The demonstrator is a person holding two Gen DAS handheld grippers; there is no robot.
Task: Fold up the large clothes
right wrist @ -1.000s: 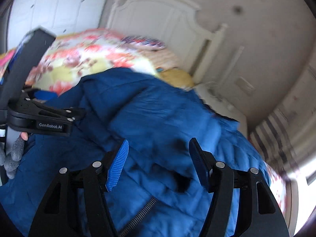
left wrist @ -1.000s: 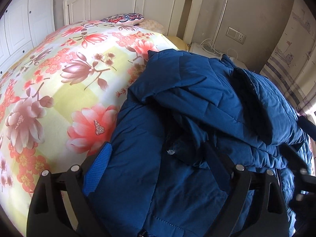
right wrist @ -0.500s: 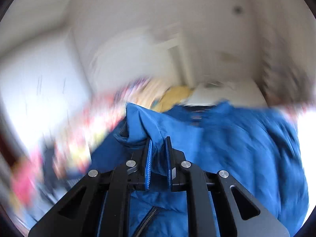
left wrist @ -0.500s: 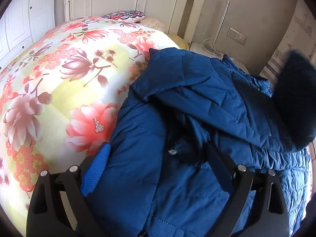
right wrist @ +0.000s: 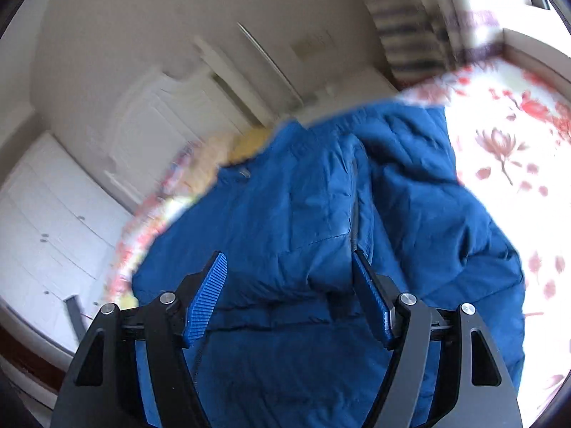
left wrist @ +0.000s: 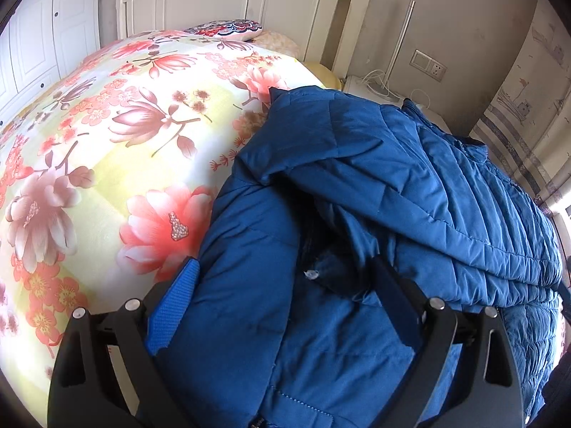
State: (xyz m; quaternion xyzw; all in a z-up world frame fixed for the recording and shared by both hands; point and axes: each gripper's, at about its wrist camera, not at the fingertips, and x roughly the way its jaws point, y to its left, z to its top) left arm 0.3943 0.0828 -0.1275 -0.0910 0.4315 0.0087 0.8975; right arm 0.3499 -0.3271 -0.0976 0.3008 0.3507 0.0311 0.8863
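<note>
A large blue quilted jacket [left wrist: 392,192] lies crumpled on the floral bedspread [left wrist: 107,142], a sleeve folded across its body. My left gripper [left wrist: 285,306] is open, its jaws wide apart and pressed down over the jacket's near edge. In the right wrist view the same jacket [right wrist: 303,214] fills the middle. My right gripper [right wrist: 289,296] is open just above the jacket's folds, holding nothing.
A white headboard [left wrist: 249,7] and a patterned pillow [left wrist: 225,30] stand at the far end of the bed. A white nightstand with cables [left wrist: 374,85] sits beside it. White wardrobe doors [right wrist: 46,221] are on the left; a curtain [right wrist: 403,35] hangs at the right.
My right gripper, shut on a fold of the jacket half a second ago, has opened and let it go and swung round. The left gripper stays open in place.
</note>
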